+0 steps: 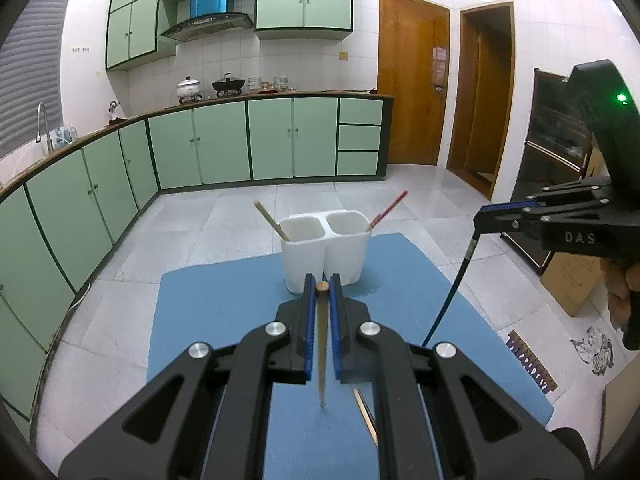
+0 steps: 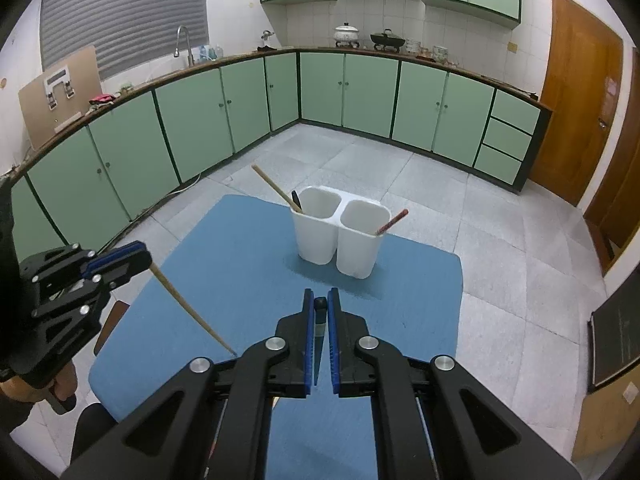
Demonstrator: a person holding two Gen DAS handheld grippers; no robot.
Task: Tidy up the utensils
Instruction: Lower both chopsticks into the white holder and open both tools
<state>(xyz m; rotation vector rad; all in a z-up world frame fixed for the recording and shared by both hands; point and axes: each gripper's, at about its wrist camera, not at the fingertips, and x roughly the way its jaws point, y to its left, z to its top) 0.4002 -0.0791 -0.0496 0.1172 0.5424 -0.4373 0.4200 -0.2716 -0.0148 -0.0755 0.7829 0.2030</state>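
Both tools are loaded and raised above the blue mat [image 2: 224, 248], so the step in hand looks like carrying two sticks to the white two-cup holder [image 2: 342, 236], which stands at the far middle of the mat. The left gripper [image 1: 322, 286] pinches a wooden chopstick [image 1: 321, 356] by its top end, the tip slanting down toward the near mat. The right gripper [image 2: 320, 300] pinches a dark chopstick [image 2: 318, 344] the same way. The holder's left cup already has a wooden stick [image 2: 276, 189] leaning out left with a dark utensil [image 2: 296, 200] beside it; the right cup has a red stick [image 2: 392, 222] leaning right. Another pale stick [image 1: 366, 416] lies on the near mat. Next, each tip probably needs lining up over a cup opening, lowering inside, then release
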